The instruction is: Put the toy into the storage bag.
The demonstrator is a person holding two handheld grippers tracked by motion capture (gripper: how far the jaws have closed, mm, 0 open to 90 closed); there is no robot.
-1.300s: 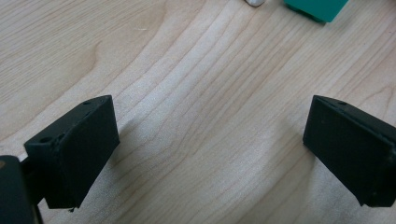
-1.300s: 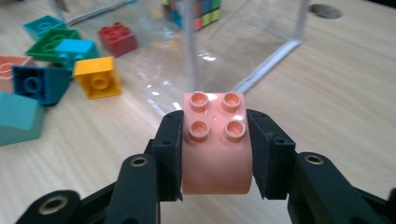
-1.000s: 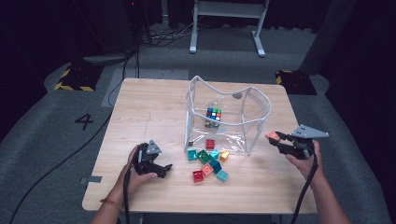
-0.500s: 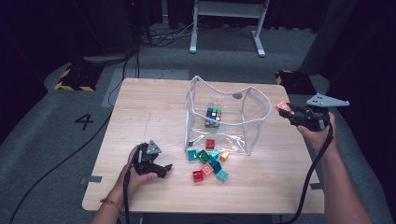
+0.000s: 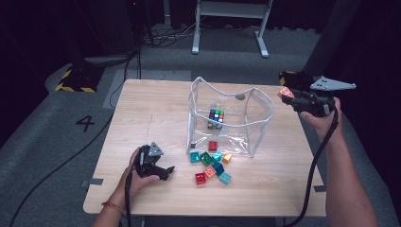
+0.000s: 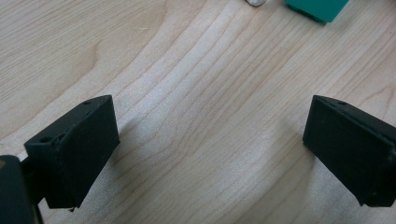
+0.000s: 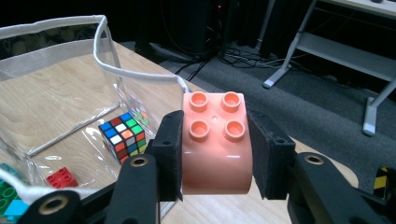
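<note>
My right gripper point(image 5: 285, 93) is shut on a salmon-pink studded brick point(image 7: 215, 142) and holds it in the air, just right of the clear plastic bag's point(image 5: 229, 124) upper rim. The bag stands open on the table and contains a colour puzzle cube point(image 5: 216, 117) and a small red brick point(image 5: 213, 145). Several loose bricks point(image 5: 210, 164), teal, green, red and orange, lie in front of the bag. My left gripper point(image 5: 165, 171) rests low over the wood near the table's front left, jaws wide open with nothing between them; its pads point(image 6: 74, 149) frame bare wood.
The wooden table point(image 5: 142, 113) has free room at its left and back. A teal brick's corner point(image 6: 317, 7) shows at the top of the left gripper view. A metal stand point(image 5: 231, 28) and cables lie on the grey floor beyond.
My right gripper has risen with the pink brick, from table height beside the bag to level with the bag's rim. The left gripper has stayed where it was.
</note>
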